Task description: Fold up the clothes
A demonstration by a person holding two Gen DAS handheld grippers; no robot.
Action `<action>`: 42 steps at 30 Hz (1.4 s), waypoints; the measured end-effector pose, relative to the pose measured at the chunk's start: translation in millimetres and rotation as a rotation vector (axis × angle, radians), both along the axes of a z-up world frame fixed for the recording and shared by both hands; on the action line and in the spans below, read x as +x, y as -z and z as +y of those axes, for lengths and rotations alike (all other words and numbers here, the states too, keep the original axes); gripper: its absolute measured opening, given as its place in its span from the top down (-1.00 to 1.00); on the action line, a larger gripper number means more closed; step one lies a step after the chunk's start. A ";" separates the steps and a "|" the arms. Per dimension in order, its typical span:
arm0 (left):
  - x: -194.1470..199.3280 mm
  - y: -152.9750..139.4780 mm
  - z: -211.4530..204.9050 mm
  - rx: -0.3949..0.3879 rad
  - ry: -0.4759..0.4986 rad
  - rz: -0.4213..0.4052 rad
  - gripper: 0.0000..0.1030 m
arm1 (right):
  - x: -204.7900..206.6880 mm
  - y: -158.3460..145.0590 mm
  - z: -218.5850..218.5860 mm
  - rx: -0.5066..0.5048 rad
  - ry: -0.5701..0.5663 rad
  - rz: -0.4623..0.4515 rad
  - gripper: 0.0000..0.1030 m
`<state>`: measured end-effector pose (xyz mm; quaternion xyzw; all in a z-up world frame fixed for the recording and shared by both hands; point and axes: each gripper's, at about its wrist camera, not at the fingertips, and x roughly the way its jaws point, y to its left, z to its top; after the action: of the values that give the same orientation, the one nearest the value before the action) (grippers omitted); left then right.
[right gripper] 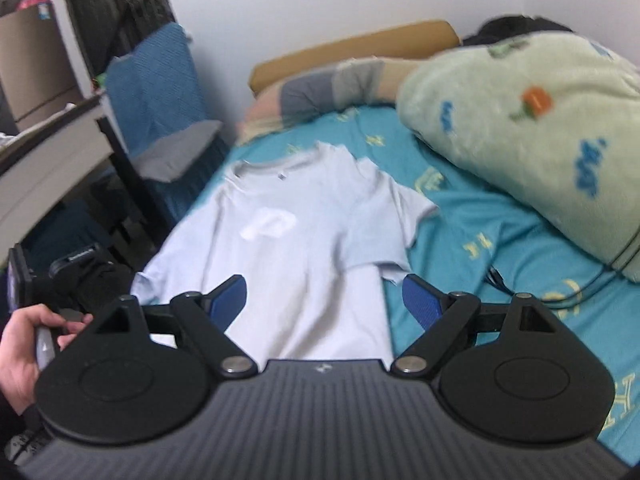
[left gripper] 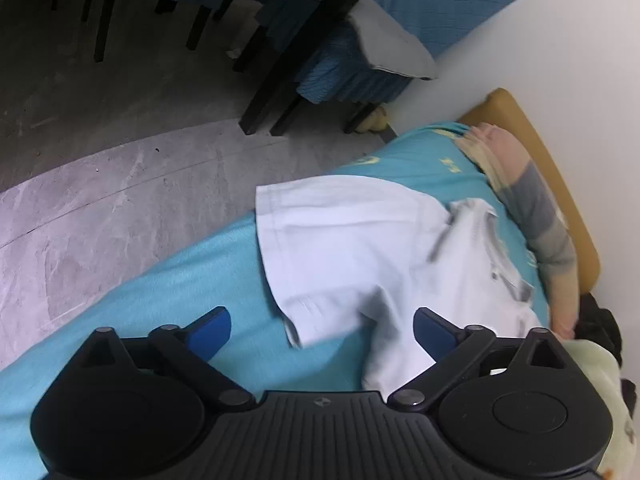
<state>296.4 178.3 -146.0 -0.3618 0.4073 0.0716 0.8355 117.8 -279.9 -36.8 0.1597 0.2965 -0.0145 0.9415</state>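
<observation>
Bedroom interior. Walls (right gripper: 320, 8): plain white. Floor (left gripper: 100, 184): grey marbled tile. Bed (right gripper: 500, 248): turquoise sheet with yellow print, tan padded headboard (right gripper: 352, 52) against the wall. Bedding: pale green fleece blanket (right gripper: 520, 128) with blue and orange motifs; striped pillow (right gripper: 320, 88) at the headboard. Beside the bed: chair (right gripper: 160, 92) draped in blue cloth, grey cushion (right gripper: 180, 156) on its seat. Cardboard box (right gripper: 32, 64) on a shelf, far left.

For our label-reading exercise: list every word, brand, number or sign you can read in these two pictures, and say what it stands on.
None can be read.
Neck tag on the white T-shirt: too small.
Yellow marks on the teal bedsheet: blurred.
Blue marks on the green blanket: blurred.
</observation>
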 end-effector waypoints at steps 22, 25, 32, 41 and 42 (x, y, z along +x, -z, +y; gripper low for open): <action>164.9 -6.6 -20.1 0.446 0.120 -0.092 0.97 | 79.1 43.9 -0.9 -0.244 0.079 -0.058 -0.67; 193.4 -43.0 -31.5 0.570 0.105 -0.138 0.98 | 84.4 44.0 3.5 -0.253 0.074 -0.072 -0.67; 231.6 -38.5 -49.2 0.870 0.057 -0.132 0.91 | 94.5 54.1 3.4 -0.233 0.110 -0.040 -0.67; 125.5 -36.6 -46.0 0.534 0.245 0.059 0.08 | 89.1 52.2 1.6 -0.209 0.097 -0.041 -0.67; 101.4 -42.2 -42.2 0.513 0.283 0.087 0.08 | 86.4 49.2 0.8 -0.205 0.096 -0.052 -0.67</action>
<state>397.8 136.1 -103.8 -0.0748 0.4578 0.0706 0.8831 204.2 -279.0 -86.0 0.0768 0.2611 -0.0859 0.9584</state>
